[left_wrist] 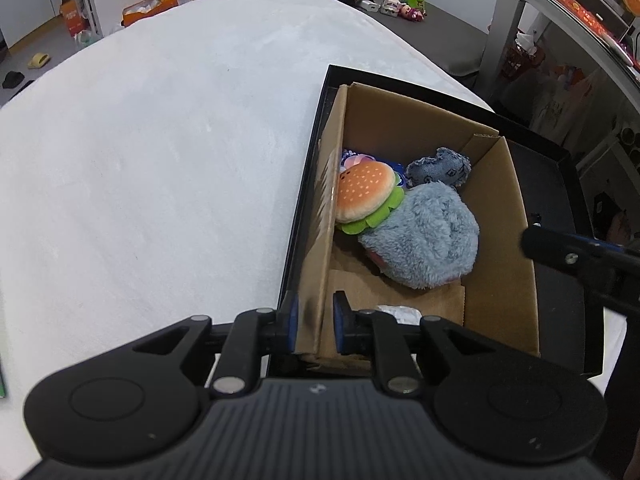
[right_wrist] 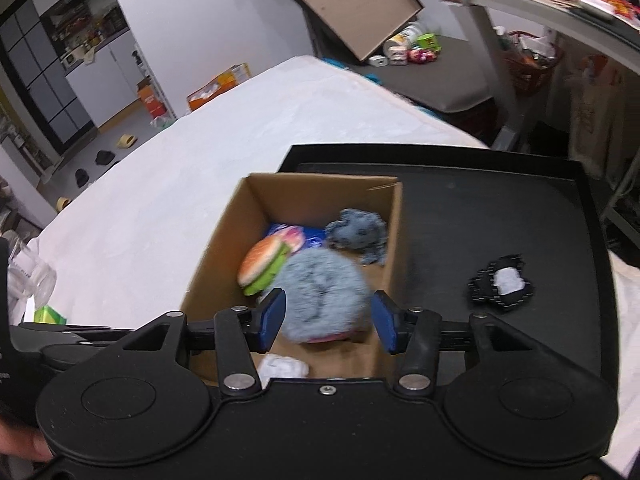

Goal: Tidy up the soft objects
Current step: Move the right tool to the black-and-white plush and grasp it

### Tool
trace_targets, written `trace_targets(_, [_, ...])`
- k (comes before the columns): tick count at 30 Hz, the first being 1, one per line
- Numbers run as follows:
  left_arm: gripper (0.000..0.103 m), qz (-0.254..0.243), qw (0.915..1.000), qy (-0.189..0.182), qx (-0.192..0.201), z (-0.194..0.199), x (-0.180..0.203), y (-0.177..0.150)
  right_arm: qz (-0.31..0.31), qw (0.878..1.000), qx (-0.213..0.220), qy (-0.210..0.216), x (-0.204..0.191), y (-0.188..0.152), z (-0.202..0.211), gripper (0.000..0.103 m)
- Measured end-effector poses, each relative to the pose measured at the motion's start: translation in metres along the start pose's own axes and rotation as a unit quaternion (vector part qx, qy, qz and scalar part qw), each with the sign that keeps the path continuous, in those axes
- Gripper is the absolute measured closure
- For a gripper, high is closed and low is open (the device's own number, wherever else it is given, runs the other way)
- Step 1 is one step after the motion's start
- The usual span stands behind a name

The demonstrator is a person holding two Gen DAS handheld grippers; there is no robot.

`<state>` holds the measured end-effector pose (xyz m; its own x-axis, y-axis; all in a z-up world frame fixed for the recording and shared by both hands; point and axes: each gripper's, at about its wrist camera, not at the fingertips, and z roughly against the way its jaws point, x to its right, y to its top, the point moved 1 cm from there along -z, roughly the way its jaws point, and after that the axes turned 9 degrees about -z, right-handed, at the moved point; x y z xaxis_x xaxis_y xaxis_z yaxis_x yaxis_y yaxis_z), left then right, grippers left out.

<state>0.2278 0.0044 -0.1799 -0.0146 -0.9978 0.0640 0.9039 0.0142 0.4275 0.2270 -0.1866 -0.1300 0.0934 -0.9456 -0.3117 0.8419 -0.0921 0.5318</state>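
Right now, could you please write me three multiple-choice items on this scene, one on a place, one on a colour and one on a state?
1. Where is the burger toy?
A. in the cardboard box
B. on the white bed
C. on the floor

2. What colour is the big fluffy toy?
A. red
B. grey-blue
C. yellow

3. How does the right gripper stand?
A. shut on the burger
B. shut on the box
C. open

Answers:
1 A: it lies against the box's left wall.
2 B: its fur is grey-blue.
3 C: its blue pads stand apart over the fluffy toy.
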Motion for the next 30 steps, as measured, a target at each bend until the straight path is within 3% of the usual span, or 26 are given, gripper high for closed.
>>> trace_targets(7, [0.085,-0.007,0.9998,0.016,-0.008,0.000,0.006,0.003,-0.013,1.000,0.013,-0.014,0.031,0.006,0.007,0.050])
trace_targets(14, [0.058,-0.012,0.9990,0.041,-0.013,0.000,0.010,0.011,-0.035,0.999,0.015,-0.005,0.059,0.014,0.009,0.038])
trace_targets(20, [0.047,-0.023,0.9980,0.056,-0.019,-0.003,0.016,0.015,-0.054,0.998,0.014,-0.005,0.081,0.021,0.005,0.028])
trace_targets(30, [0.043,-0.031,0.9965,0.073,-0.028,-0.012,0.023,0.021,-0.051,0.999,0.003,-0.013,0.108,0.029,-0.018,0.016])
